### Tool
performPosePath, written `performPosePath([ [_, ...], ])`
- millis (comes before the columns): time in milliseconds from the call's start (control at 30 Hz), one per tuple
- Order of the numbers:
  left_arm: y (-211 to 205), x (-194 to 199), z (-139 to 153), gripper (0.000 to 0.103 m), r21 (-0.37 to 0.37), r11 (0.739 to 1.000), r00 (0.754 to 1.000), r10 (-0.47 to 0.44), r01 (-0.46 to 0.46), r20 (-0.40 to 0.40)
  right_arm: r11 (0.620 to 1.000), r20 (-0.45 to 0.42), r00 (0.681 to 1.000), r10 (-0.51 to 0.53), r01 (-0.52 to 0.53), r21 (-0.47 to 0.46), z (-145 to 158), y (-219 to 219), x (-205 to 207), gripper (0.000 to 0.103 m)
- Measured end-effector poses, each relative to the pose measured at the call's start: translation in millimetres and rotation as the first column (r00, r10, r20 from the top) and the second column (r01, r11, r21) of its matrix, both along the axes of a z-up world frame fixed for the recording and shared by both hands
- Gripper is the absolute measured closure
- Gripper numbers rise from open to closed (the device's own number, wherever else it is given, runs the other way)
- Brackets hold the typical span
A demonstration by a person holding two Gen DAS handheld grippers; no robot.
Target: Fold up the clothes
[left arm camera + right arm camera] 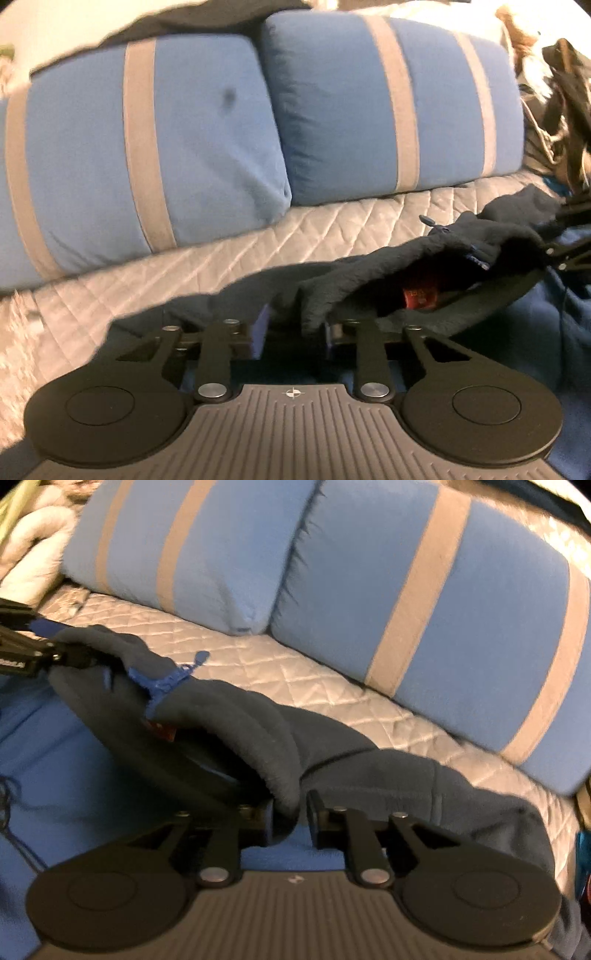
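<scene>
Mostly my left tongs [295, 328] hide under the dark fleece [406, 266], their tips covered, narrowly parted with cloth between; whether they pinch I cannot tell. Right tongs [291, 816] stand partly open, a fleece fold hanging between them, below the striped blue pillows [443, 602] on the quilted bed [295, 664]

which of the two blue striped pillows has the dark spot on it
The left pillow in the left wrist view: a dark smudge sits on its blue panel right of the grey stripe. The right pillow shows none.
</scene>
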State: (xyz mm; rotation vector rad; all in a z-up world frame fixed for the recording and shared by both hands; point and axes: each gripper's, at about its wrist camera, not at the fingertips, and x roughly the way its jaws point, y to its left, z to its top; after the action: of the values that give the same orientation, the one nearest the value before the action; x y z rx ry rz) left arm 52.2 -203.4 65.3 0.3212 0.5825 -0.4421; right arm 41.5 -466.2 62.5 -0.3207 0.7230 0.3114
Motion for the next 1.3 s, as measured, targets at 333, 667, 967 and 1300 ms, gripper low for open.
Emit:
performPosePath([
  [333,-7.0,-3.4,8.8,0.087,-0.029,1.0,1.0,-0.002,0.003,0.017,0.973,0.145,0.963,0.228,-0.218,-0.082,2.4,-4.4,-35.8,0.018],
  [667,3.3,2.4,8.0,0.087,-0.068,0.997,0.999,0.019,-0.022,-0.038,0.903,0.211,0.893,0.397,-0.34,-0.261,-14.1,25.6,-40.5,0.008],
  [967,24.5,22.6,-4.3,0.083,-0.16,0.982,0.984,0.079,-0.105,-0.161,0.886,0.224,0.88,0.418,-0.341,-0.313,-26.0,34.2,-28.0,0.054],
  [1300,48.4,9.1,30.4,0.029,-0.248,0.969,0.999,0.009,-0.019,-0.039,0.889,0.217,0.879,0.425,-0.36,-0.283,-8.2,28.7,-30.0,0.083],
])
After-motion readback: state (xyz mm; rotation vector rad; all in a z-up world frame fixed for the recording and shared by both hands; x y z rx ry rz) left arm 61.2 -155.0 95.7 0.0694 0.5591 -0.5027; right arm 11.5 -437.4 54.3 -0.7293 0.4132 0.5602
